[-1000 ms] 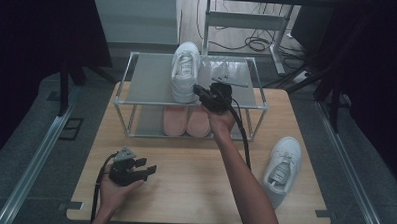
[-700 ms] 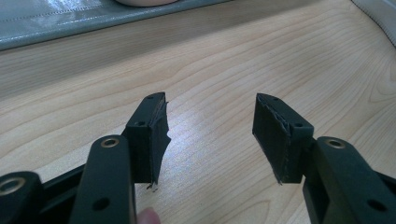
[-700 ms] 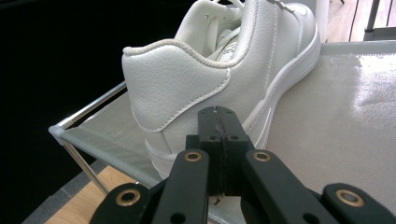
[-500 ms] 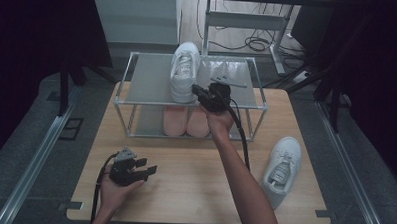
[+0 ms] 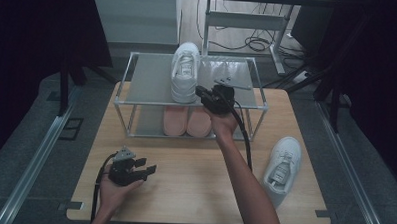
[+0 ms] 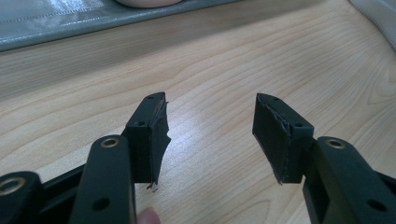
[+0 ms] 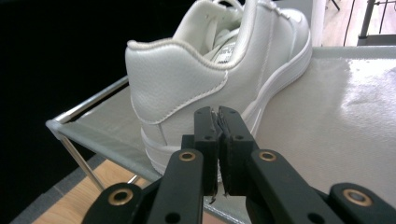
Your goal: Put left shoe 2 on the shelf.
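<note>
A white sneaker [image 5: 184, 71] stands on the top shelf of a metal rack [image 5: 147, 80], toe pointing away. My right gripper [image 5: 201, 92] is level with that shelf, just right of the shoe's heel. In the right gripper view its jaws are pressed shut [image 7: 217, 116] with nothing between them, and the sneaker's heel [image 7: 177, 88] is right behind their tips. A second white sneaker [image 5: 283, 165] lies on the table at the right. My left gripper [image 5: 145, 165] rests in a hand at the table's front left, and its jaws stand open [image 6: 210, 123] over bare wood.
A pair of pink shoes [image 5: 187, 120] sits on the rack's lower shelf. The right part of the top shelf [image 5: 233, 75] is bare. The wooden table [image 5: 194, 182] runs wide in front of the rack. Cables [image 5: 249, 43] lie on the floor behind.
My right gripper has edged slightly left toward the sneaker's heel. The left gripper has not moved.
</note>
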Demonstrator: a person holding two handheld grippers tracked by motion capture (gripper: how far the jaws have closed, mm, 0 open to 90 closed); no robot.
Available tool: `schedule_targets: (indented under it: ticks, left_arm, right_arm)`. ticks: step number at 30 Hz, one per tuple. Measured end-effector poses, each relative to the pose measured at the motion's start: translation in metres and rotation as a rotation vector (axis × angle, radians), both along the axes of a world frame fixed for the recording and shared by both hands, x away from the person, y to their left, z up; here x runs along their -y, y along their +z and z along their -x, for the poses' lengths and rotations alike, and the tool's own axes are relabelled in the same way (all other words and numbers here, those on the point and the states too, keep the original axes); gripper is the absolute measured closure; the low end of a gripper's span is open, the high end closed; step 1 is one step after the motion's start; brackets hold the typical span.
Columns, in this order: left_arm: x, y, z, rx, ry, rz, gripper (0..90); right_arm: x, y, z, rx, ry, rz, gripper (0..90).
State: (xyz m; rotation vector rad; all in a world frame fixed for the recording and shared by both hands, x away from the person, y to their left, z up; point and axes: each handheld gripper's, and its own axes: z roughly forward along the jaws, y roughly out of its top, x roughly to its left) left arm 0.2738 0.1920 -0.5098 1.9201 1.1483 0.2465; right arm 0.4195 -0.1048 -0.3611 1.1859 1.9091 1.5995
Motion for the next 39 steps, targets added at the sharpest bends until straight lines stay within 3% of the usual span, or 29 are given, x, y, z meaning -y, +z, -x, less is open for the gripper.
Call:
schedule_targets:
  ticks: [4, 15, 33, 39]
  left_arm:
    - [-0.001, -0.001, -0.001, -0.004, 0.0, -0.01, 45.5]
    - [-0.001, 0.0, 0.0, 0.0, 0.008, -0.006, 45.4]
    - [-0.003, 0.0, -0.001, -0.002, 0.009, -0.003, 45.0]
    - [-0.001, -0.001, -0.001, -0.011, 0.005, -0.008, 44.8]
  right_arm:
    - [0.006, -0.002, 0.009, 0.016, 0.003, 0.02, 84.4]
    - [0.033, -0.016, 0.048, 0.047, 0.028, 0.017, 81.7]
    - [0.061, -0.054, 0.087, 0.01, 0.035, -0.023, 80.0]
    - [0.073, -0.071, 0.102, -0.013, 0.034, -0.01, 79.7]
